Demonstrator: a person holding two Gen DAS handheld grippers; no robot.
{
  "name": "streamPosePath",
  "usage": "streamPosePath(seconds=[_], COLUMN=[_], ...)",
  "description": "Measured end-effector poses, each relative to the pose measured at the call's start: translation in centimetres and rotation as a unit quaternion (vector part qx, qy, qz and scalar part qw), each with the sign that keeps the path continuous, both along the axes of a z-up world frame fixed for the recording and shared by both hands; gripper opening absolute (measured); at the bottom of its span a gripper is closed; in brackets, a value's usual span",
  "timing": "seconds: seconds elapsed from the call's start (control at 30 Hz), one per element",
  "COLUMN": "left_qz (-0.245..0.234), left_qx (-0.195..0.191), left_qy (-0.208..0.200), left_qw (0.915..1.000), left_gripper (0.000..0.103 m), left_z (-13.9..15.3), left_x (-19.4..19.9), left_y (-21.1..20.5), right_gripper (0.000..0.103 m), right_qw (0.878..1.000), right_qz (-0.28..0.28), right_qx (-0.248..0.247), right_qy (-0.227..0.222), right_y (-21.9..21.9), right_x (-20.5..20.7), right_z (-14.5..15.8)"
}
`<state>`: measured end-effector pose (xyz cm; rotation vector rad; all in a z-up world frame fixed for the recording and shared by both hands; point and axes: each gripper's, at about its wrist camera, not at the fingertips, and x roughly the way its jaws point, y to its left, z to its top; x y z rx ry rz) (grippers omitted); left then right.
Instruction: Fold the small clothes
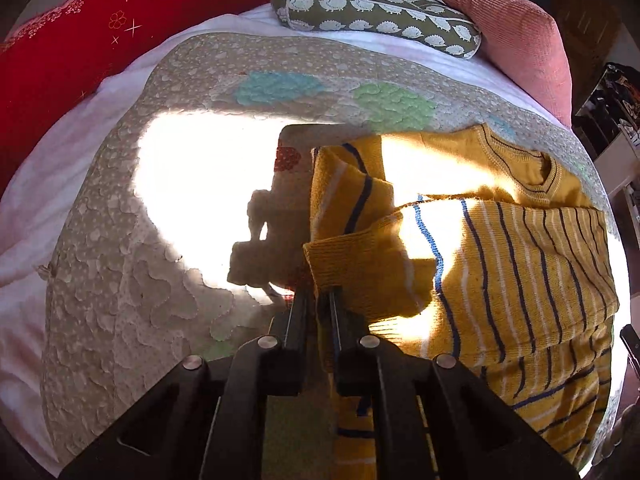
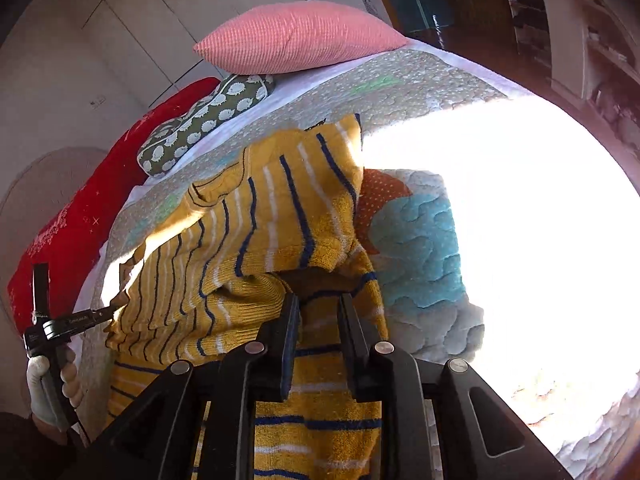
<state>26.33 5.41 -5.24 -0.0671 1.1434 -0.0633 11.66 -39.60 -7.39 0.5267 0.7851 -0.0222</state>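
A mustard-yellow knit sweater [image 1: 500, 260] with navy and white stripes lies partly folded on a quilt [image 1: 120, 260], one sleeve laid across its body. My left gripper [image 1: 319, 294] is shut on the sweater's near edge, and yellow fabric hangs down between its fingers. In the right wrist view the same sweater [image 2: 260, 220] fills the middle. A gloved hand [image 2: 40, 376] holds the left gripper [image 2: 110, 311] at the sweater's left edge. My right gripper [image 2: 320, 300] hovers over the sweater's near part with its fingers apart; striped fabric shows in the gap, and no pad presses on it.
A red pillow [image 1: 60, 40], a hedgehog-print bolster [image 1: 372, 8] and a pink cushion [image 1: 500, 20] line the far side of the bed. Bright sunlight washes out part of the quilt [image 2: 520, 240]. Shelves [image 2: 580, 40] stand beyond the bed.
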Motion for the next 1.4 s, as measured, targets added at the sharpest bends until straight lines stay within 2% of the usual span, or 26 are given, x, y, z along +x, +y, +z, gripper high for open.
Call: streamPosePath(seconds=[0.1,0.2,0.3,0.37,0.4,0.47,0.53,0.57,0.63,0.67,0.73,0.83,0.97,1.03,1.1,1.2,1.23,1.3,1.4], left_qz=[0.021,0.003,-0.033,-0.043,-0.046,-0.039,-0.038,-0.041,-0.046,-0.049,-0.052,-0.038,-0.013,-0.001,0.005,0.005,0.001,-0.012,-0.034], left_qx=[0.022,0.017,0.016,0.015,0.019,0.034,0.039,0.038,0.027,0.024,0.014,-0.006,-0.029,-0.050,-0.077,-0.088,-0.094,-0.119,-0.130], left_qy=[-0.037,-0.070,-0.070,-0.062,-0.051,-0.040,-0.050,-0.052,-0.056,-0.060,-0.070,-0.072,-0.053,-0.038,-0.020,-0.019,-0.017,-0.007,0.002], left_qw=[0.9988,0.9974,0.9968,0.9970,0.9974,0.9979,0.9973,0.9971,0.9970,0.9967,0.9961,0.9966,0.9981,0.9980,0.9968,0.9960,0.9954,0.9928,0.9910], left_gripper=[0.009,0.009,0.018,0.019,0.019,0.020,0.024,0.024,0.025,0.025,0.030,0.039,0.040,0.040,0.040,0.041,0.042,0.044,0.044], left_z=[1.7,2.9,2.5,1.5,0.6,-1.2,-1.3,-0.9,0.2,0.8,1.9,2.3,0.8,-0.3,-1.3,-1.6,-1.6,-1.7,-2.1], left_x=[-1.4,-2.8,-2.9,-2.6,-2.2,-1.8,-2.0,-2.3,-3.1,-3.8,-5.5,-8.9,-14.3,-16.8,-19.1,-22.1,-22.9,-24.5,-26.6], left_y=[1.4,0.7,-1.7,-3.1,-3.7,-4.0,-4.0,-3.9,-3.3,-2.9,-1.6,0.9,3.9,5.0,5.6,5.2,5.0,4.2,2.7], right_gripper=[0.022,0.022,0.022,0.022,0.022,0.023,0.022,0.017,0.014,0.022,0.026,0.027,0.031,0.041,0.043,0.046,0.052,0.060,0.061], right_qw=[1.000,0.999,0.996,0.992,0.989,0.984,0.990,0.993,0.991,0.991,0.993,0.994,0.994,0.993,0.991,0.994,0.994,0.992,0.989], right_qz=[0.002,0.022,0.040,0.053,0.066,0.073,0.022,-0.014,-0.046,-0.066,-0.081,-0.064,-0.030,-0.007,0.008,0.016,0.019,0.025,0.053], right_qx=[0.015,0.021,0.065,0.099,0.125,0.162,0.132,0.106,0.126,0.117,0.084,0.085,0.102,0.118,0.129,0.109,0.108,0.119,0.140], right_qy=[-0.024,-0.030,-0.047,-0.052,-0.046,0.009,0.042,0.040,0.014,0.012,0.007,-0.002,0.006,0.016,0.020,0.004,-0.003,-0.012,0.000], right_y=[-1.0,-0.3,0.9,1.9,2.3,2.5,1.2,0.1,-2.0,-2.8,-3.9,-4.6,-3.2,-1.9,-0.4,1.9,2.6,3.3,5.0], right_x=[-0.7,0.2,2.2,3.8,4.9,7.1,7.5,6.9,4.8,3.4,0.3,-5.0,-10.9,-13.0,-14.7,-16.9,-17.4,-19.0,-19.9], right_z=[1.4,1.7,1.5,1.3,0.8,-1.4,-2.9,-3.1,-3.1,-2.8,-2.1,-1.8,-2.6,-3.5,-4.5,-4.6,-4.5,-4.6,-5.5])
